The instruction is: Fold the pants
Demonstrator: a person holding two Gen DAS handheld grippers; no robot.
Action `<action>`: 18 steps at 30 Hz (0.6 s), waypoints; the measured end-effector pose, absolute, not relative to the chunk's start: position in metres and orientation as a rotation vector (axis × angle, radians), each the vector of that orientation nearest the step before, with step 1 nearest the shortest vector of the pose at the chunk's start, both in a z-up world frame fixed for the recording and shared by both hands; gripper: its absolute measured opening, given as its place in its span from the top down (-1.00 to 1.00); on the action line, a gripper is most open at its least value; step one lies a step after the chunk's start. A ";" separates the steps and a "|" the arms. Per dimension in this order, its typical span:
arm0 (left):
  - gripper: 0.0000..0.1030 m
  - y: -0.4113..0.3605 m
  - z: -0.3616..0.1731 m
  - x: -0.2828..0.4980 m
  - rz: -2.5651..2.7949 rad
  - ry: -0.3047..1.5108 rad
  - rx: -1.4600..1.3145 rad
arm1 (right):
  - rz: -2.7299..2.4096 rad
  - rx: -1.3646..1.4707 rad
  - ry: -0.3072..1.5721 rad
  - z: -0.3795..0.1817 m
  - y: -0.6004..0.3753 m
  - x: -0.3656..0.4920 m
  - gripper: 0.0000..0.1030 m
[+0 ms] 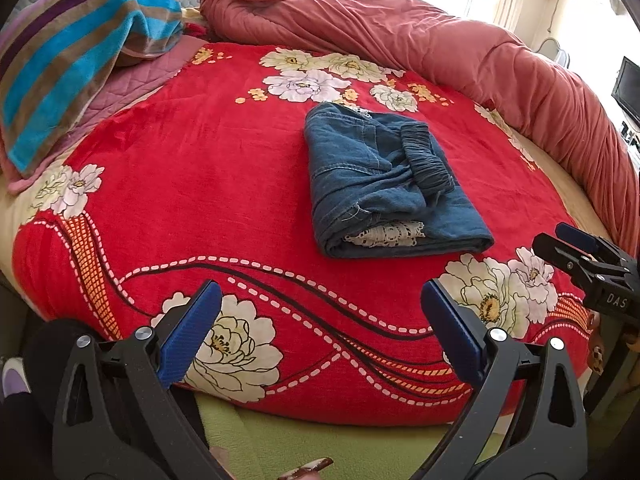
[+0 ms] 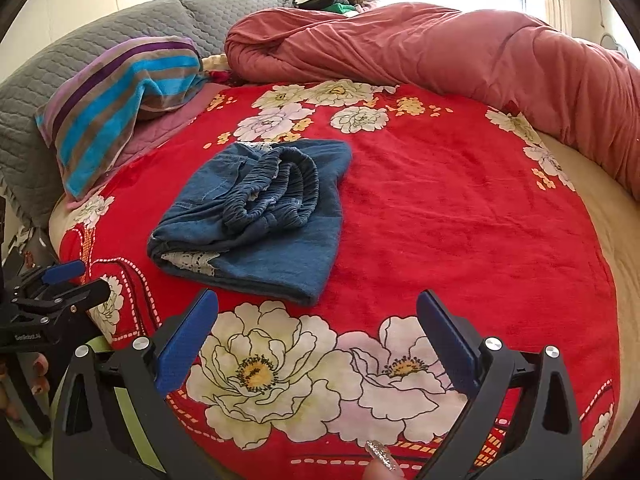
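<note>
Blue denim pants (image 1: 380, 184) lie folded into a compact bundle on the red floral blanket (image 1: 200, 184), with the elastic waistband on top and white lace trim showing at the near edge. They also show in the right wrist view (image 2: 256, 220). My left gripper (image 1: 320, 320) is open and empty, held back near the bed's front edge, well short of the pants. My right gripper (image 2: 316, 336) is open and empty, also near the front edge, just short of the pants. Each gripper shows at the side of the other's view: the right one (image 1: 576, 252), the left one (image 2: 60, 280).
A striped towel on a pillow (image 1: 76, 72) lies at the back left. A rolled pink-red quilt (image 1: 440, 40) runs along the back and right side of the bed. A grey quilted headboard cushion (image 2: 80, 56) stands behind. A green sheet (image 1: 320, 440) shows at the front edge.
</note>
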State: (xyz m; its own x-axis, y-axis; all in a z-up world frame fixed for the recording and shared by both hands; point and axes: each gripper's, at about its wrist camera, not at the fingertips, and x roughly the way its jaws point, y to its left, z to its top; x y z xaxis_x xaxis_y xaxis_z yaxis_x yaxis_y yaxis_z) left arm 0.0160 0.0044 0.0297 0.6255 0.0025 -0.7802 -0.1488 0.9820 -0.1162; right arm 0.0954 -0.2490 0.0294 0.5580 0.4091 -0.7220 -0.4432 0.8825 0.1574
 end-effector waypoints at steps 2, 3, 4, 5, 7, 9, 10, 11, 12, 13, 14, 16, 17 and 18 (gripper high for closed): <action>-0.81 0.004 0.030 0.016 0.088 0.886 -0.177 | 0.494 -0.043 0.840 0.029 -0.250 0.097 -0.91; -0.81 0.004 0.030 0.016 0.085 0.879 -0.182 | 0.489 -0.042 0.839 0.029 -0.251 0.097 -0.91; -0.81 0.005 0.030 0.016 0.081 0.878 -0.185 | 0.485 -0.042 0.838 0.029 -0.253 0.098 -0.91; -0.81 0.005 0.030 0.016 0.081 0.878 -0.186 | 0.475 -0.042 0.836 0.030 -0.255 0.099 -0.91; -0.81 0.008 0.030 0.017 0.097 0.884 -0.186 | 0.458 -0.040 0.834 0.029 -0.259 0.102 -0.91; -0.81 0.015 0.028 0.018 0.136 0.899 -0.189 | 0.426 -0.036 0.830 0.028 -0.267 0.108 -0.91; -0.81 0.020 0.026 0.021 0.164 0.910 -0.191 | 0.411 -0.033 0.830 0.028 -0.270 0.110 -0.91; -0.81 0.027 0.024 0.023 0.195 0.922 -0.193 | 0.391 -0.027 0.831 0.026 -0.276 0.114 -0.91; -0.81 0.036 0.022 0.026 0.222 0.929 -0.199 | 0.370 -0.021 0.831 0.025 -0.282 0.118 -0.91; -0.81 0.046 0.022 0.029 0.240 0.926 -0.214 | 0.346 -0.016 0.832 0.023 -0.288 0.122 -0.91; -0.81 0.057 0.021 0.032 0.251 0.923 -0.233 | 0.317 -0.008 0.836 0.021 -0.296 0.128 -0.91; -0.81 0.087 0.019 0.043 0.308 0.928 -0.261 | 0.265 0.013 0.840 0.018 -0.313 0.139 -0.91; -0.81 0.101 0.017 0.050 0.350 0.936 -0.267 | 0.225 0.029 0.847 0.015 -0.326 0.147 -0.91; -0.81 0.119 0.013 0.058 0.395 0.950 -0.271 | 0.197 0.047 0.851 0.013 -0.337 0.154 -0.91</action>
State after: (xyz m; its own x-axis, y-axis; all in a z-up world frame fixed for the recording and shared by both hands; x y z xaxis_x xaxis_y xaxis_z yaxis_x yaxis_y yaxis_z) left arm 0.0583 0.1191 0.0134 0.5192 0.2073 -0.8291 -0.4413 0.8958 -0.0524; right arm 0.1538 -0.3368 0.0132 0.6420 0.1913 -0.7425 -0.1535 0.9808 0.1200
